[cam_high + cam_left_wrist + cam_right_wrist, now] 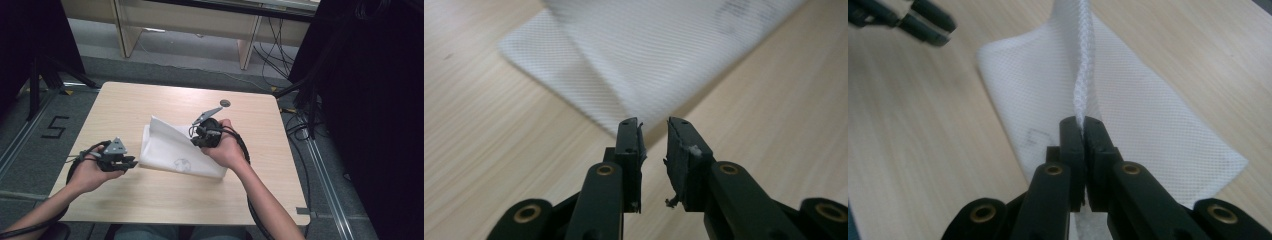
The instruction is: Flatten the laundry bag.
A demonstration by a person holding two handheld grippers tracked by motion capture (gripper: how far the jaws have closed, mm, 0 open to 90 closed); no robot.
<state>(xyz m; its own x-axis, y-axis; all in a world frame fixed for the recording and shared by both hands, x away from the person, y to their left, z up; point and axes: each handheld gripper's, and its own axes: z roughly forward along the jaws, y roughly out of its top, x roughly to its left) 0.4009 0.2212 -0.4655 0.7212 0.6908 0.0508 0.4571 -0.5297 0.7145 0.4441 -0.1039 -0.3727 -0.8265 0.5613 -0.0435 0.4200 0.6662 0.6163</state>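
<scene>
On the wooden desk [150,200], the right hand-held gripper [1082,125] is pinching the white mesh cloth's [170,147] raised layer and should be folding it smoothly toward 9 o'clock, where the left hand-held gripper [654,131] is waiting slightly open and empty.

White mesh cloth [170,147] — folded, one edge lifted.

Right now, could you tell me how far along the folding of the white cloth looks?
Partly done: the white cloth lies on the table already doubled in layers. In hand: the right gripper is shut on one edge, lifting it. The left gripper stands open beside the cloth, nothing between its fingers. Left: laying the lifted edge down.
</scene>
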